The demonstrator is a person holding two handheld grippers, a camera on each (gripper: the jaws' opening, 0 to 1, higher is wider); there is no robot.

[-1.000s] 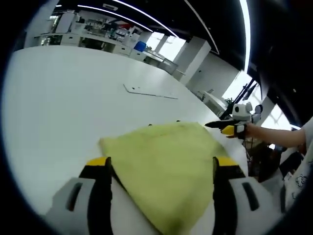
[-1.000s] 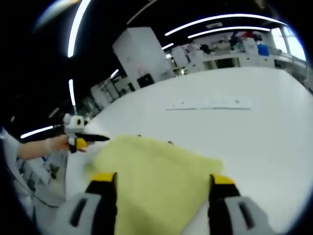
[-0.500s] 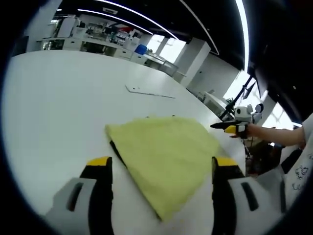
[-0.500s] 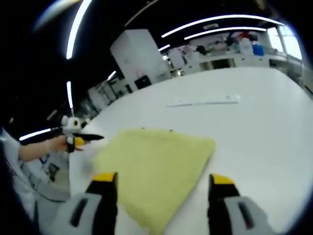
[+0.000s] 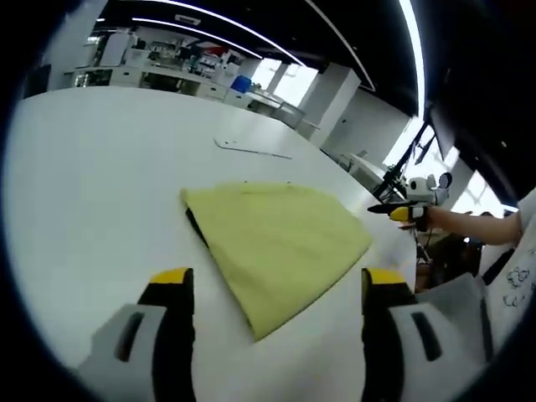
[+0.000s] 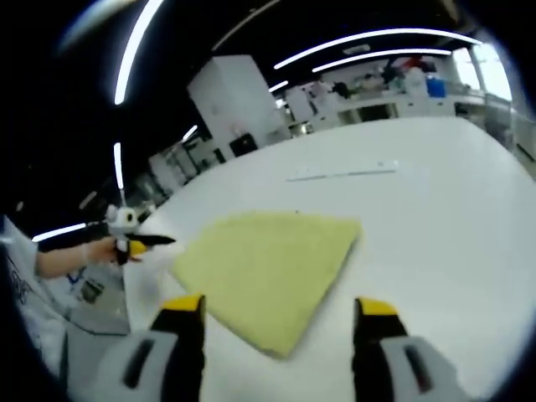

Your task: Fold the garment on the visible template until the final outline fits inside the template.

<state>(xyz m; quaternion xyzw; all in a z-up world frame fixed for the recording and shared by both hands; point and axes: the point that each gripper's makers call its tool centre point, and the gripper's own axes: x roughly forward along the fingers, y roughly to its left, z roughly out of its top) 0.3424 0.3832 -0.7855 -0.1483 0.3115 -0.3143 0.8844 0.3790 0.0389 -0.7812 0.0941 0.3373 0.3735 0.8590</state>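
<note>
A yellow-green garment (image 5: 276, 239) lies folded flat on the white table (image 5: 92, 176); it is the same garment (image 6: 268, 264) in the right gripper view. A dark line (image 5: 193, 226), perhaps the template's edge, peeks out along its left side. My left gripper (image 5: 278, 289) hovers open just short of the garment's near corner, holding nothing. My right gripper (image 6: 280, 311) is also open and empty, near the opposite corner. Each gripper appears small in the other's view, held by a hand: the right gripper (image 5: 400, 210) and the left gripper (image 6: 134, 243).
A thin flat strip (image 5: 251, 151) lies on the table beyond the garment, also seen as the strip (image 6: 343, 173). Benches with lab equipment (image 5: 167, 63) line the far wall. A person's sleeve (image 5: 515, 243) is at the right edge.
Both grippers have drawn back from the garment, so it sits farther from the jaws and its whole outline shows. The garment lies flat, with no visible shift.
</note>
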